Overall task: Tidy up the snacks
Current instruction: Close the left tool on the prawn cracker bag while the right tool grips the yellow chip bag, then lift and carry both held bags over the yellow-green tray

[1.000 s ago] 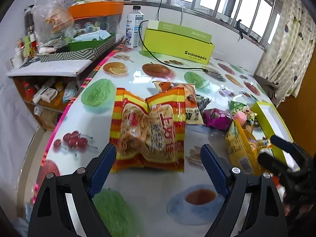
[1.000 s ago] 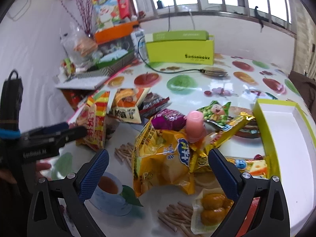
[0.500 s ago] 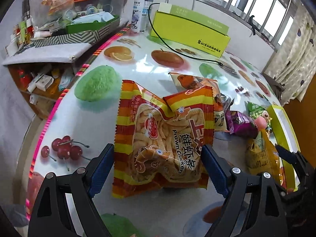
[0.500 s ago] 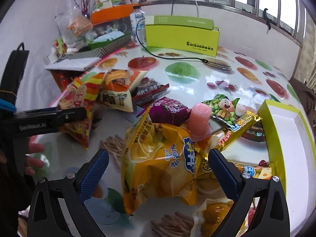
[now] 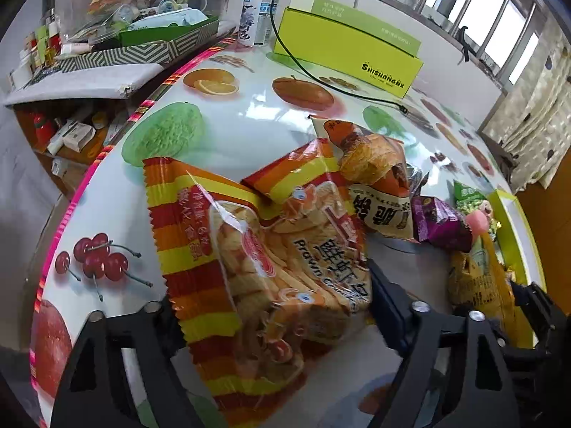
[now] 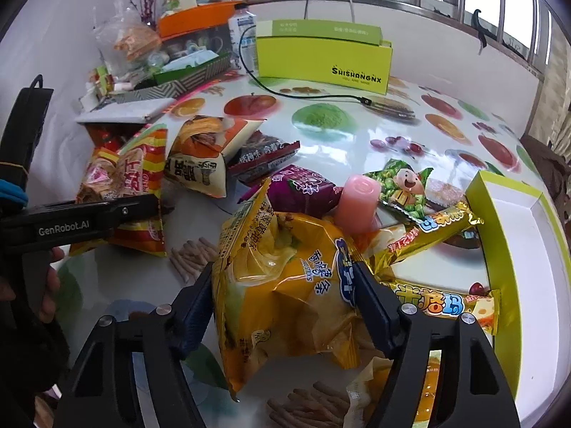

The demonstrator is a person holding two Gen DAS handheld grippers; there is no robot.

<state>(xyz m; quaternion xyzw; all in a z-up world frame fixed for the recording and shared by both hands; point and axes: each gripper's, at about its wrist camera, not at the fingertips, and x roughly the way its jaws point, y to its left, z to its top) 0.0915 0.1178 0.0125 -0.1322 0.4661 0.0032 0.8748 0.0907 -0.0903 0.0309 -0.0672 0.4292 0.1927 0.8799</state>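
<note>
Fruit pictures cover the glossy surface [image 5: 249,135], which stands under a barred window with a lime-green box [image 5: 342,50] at the back.

From the left wrist view, my left gripper [image 5: 271,306] has just been closing its jaws around the striped prawn cracker bag [image 5: 257,249]. Both jaws now lie against the sides of the bag, so I judge that the hold is made, although the jaws stay wide because the bag is puffy. The bag lies flat near the pink edge of the surface. Behind it one orange snack bag [image 5: 374,178] leans on it, and one purple packet [image 5: 439,224] is beside that.

From the right wrist view, my right gripper [image 6: 282,292] has also just been closing its jaws, and they press the yellow chips bag [image 6: 285,285], which wrinkles between them. I think each hand takes one big bag first, since these cover the smaller snacks. Near this bag I count one pink jelly cup [image 6: 357,207], one green pea packet [image 6: 403,189] and two golden stick packets [image 6: 442,224]. The open green-rimmed tray [image 6: 506,278] waits on the right, probably as the place for all snacks.
</note>
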